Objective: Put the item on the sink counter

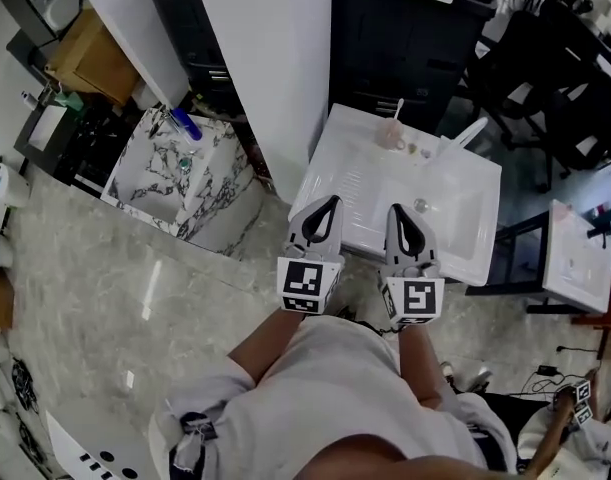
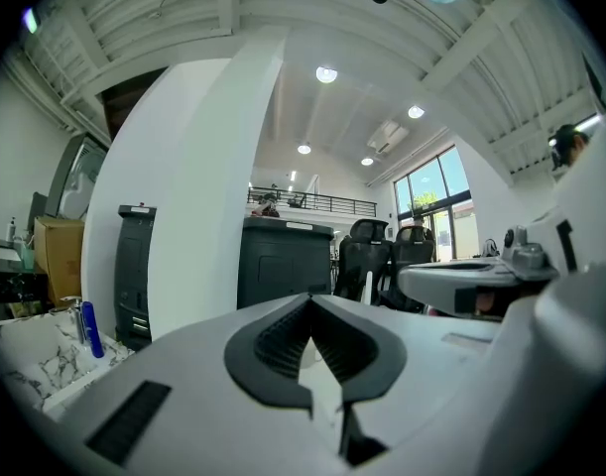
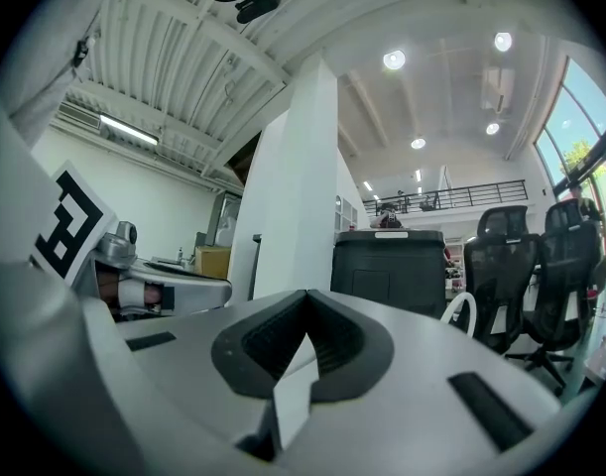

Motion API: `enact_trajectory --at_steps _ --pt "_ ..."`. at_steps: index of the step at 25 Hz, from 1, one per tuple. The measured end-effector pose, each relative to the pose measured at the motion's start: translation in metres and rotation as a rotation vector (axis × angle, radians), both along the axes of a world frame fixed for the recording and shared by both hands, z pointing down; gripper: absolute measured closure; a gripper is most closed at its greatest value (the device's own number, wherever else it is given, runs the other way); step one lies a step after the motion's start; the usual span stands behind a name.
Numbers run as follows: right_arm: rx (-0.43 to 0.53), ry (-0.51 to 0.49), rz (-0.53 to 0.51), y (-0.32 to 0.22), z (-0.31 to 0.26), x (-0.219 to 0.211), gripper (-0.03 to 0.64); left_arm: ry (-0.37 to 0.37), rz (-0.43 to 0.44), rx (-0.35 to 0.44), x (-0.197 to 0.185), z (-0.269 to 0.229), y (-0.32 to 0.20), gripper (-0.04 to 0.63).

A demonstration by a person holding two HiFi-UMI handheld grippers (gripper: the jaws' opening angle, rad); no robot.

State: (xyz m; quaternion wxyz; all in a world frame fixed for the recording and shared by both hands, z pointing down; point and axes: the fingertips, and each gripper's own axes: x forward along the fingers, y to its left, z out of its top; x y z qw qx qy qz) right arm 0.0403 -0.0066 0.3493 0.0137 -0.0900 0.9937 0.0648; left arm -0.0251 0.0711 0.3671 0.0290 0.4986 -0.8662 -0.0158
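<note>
**Tools.** The left tool point(image 1: 332, 203) and right tool point(image 1: 394, 210) are both closed tip to tip and grip nothing. Each gripper view shows only the bare hollow behind the meeting pads.

**Task's thing.** It cannot be singled out.
- A pinkish cup point(image 1: 390, 135) with a stick in it and a few small bits point(image 1: 418, 151) stand on the rear surface of the white sink unit point(image 1: 350, 168), near the tap point(image 1: 468, 131).
- A blue item point(image 1: 185, 124) lies at the marble basin point(image 1: 220, 203) to the left, well apart.

**Judgement.** The scene fits two stages. Either the item already stands on that surface, or an item is yet to be fetched from elsewhere.

**Good practice.** Any placement belongs on the flat ledge, not in the bowl, and clear of the cup and the tap. The approach should be level and square to the rim.

**Pose.** Both tools are held side by side, close to the chest, level and parallel. They point forward at the sink's near edge, with the marker cubes toward the body and the forearms tucked in.
</note>
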Motion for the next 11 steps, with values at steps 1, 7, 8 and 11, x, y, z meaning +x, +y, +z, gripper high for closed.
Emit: enact_trajectory --at_steps 1,7,8,11 --pt "0.002 0.004 -0.001 0.0024 0.0001 0.0003 0.612 0.003 -0.002 0.001 0.0002 0.0003 0.0026 0.586" --pt "0.011 0.007 -0.007 0.0065 -0.0019 -0.0008 0.612 -0.006 -0.012 0.004 -0.0006 -0.0006 0.0086 0.585" --pt "0.014 0.005 -0.007 0.0067 -0.0023 -0.0013 0.612 -0.007 -0.010 0.006 -0.0004 -0.0002 0.0083 0.586" --pt "0.018 0.003 -0.004 0.0080 -0.0001 -0.0012 0.612 -0.014 -0.003 0.009 0.0013 0.0014 0.0077 0.586"
